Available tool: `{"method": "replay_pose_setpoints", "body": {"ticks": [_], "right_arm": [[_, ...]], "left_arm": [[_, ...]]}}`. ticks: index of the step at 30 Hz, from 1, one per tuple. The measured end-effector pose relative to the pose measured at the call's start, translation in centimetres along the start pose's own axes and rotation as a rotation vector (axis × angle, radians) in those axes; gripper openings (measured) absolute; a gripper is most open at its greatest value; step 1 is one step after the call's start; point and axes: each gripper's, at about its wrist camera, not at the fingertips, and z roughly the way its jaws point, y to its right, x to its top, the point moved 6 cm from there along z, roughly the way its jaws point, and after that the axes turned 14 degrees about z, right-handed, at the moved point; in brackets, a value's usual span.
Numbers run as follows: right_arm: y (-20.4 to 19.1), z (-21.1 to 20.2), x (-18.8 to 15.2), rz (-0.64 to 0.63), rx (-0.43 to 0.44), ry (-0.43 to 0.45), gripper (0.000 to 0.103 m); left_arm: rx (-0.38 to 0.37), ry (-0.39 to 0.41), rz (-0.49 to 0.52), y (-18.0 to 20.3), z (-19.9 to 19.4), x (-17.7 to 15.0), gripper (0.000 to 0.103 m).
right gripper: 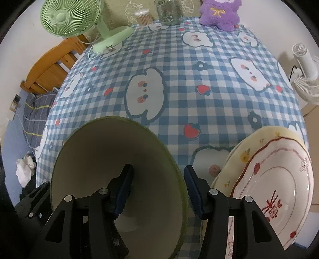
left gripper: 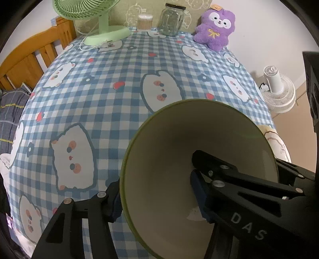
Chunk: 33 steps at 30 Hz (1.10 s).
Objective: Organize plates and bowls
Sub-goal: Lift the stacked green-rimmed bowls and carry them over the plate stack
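Observation:
A green-rimmed cream bowl (left gripper: 179, 159) fills the lower part of both views; in the right wrist view the bowl (right gripper: 103, 155) sits lower left. My left gripper (left gripper: 157, 199) straddles its left rim, one finger outside, one inside, pads on the wall. My right gripper (right gripper: 159, 191) straddles the bowl's right rim, its left finger inside and its right finger outside with a gap to the rim. A white plate with red trim (right gripper: 279, 189) rests on a cream plate (right gripper: 245, 151) at lower right.
A blue checked tablecloth (left gripper: 119, 79) covers the table. At the far edge stand a green fan (left gripper: 101, 25), a cotton-swab tub (left gripper: 144, 21), a glass jar (left gripper: 172, 19) and a purple plush (left gripper: 215, 27). A white fan (left gripper: 279, 89) stands off the right side, a wooden bed (left gripper: 30, 57) left.

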Motion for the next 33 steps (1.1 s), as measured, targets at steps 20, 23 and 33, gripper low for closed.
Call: {"method": "replay_pose_setpoints", "body": {"ticks": [20, 23, 33], "right_arm": [[-0.1, -0.2, -0.5, -0.001, -0.013, -0.027, 0.051], [-0.3, -0.4, -0.8, -0.01, -0.023, -0.024, 0.051], [0.9, -0.2, -1.0, 0.088, 0.016, -0.051, 0.053]], "left_arm": [[-0.036, -0.046, 0.064, 0.3, 0.0, -0.2, 0.058], [-0.042, -0.051, 0.073, 0.2, -0.1, -0.4, 0.058], [-0.017, -0.088, 0.192, 0.7, -0.1, 0.0, 0.063]]}}
